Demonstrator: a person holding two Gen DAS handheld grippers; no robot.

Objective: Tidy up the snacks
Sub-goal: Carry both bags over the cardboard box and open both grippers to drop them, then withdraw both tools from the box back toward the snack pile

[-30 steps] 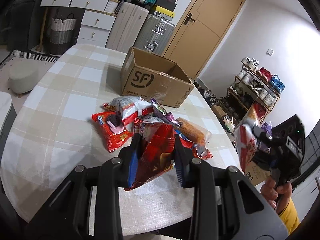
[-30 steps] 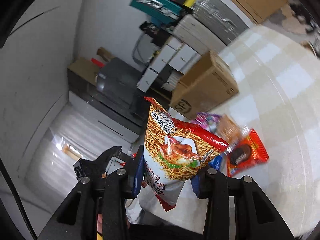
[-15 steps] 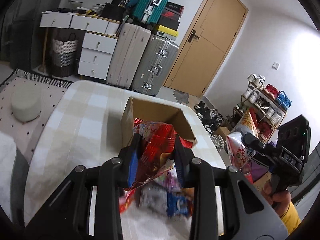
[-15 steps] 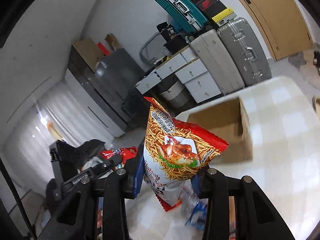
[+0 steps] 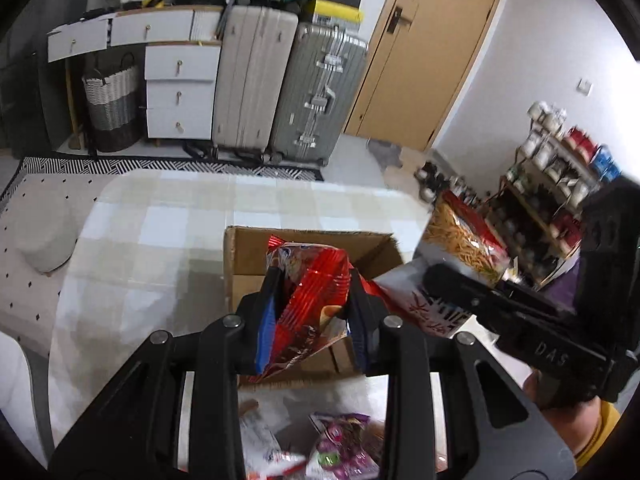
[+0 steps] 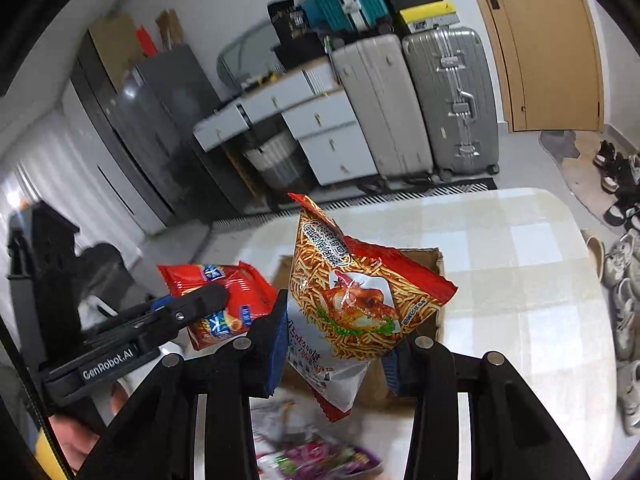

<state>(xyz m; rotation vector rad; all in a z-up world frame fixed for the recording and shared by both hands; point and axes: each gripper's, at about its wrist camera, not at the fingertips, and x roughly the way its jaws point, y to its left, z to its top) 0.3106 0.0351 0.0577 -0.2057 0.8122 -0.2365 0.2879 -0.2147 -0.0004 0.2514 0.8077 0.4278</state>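
My left gripper [image 5: 314, 316] is shut on a shiny red snack bag [image 5: 310, 304] and holds it over the open cardboard box [image 5: 248, 256] on the checked table. My right gripper [image 6: 334, 340] is shut on a noodle-snack bag [image 6: 352, 300] printed with a red lobster, held over the same box [image 6: 434, 264]. In the left wrist view the right gripper [image 5: 452, 280] with its bag [image 5: 460, 240] hangs at the box's right side. In the right wrist view the left gripper [image 6: 208, 300] with its red bag [image 6: 224, 296] is at the left.
Loose snack packets, one purple [image 5: 344, 448], lie on the table [image 5: 160, 232] in front of the box. Suitcases [image 5: 288, 88], white drawers [image 5: 180, 88] and a door stand beyond the table. A shoe rack [image 5: 560, 200] is at the right.
Both grippers have lifted their bags off the snack pile and carried them forward over the open box. The pile now lies below and behind the fingers.
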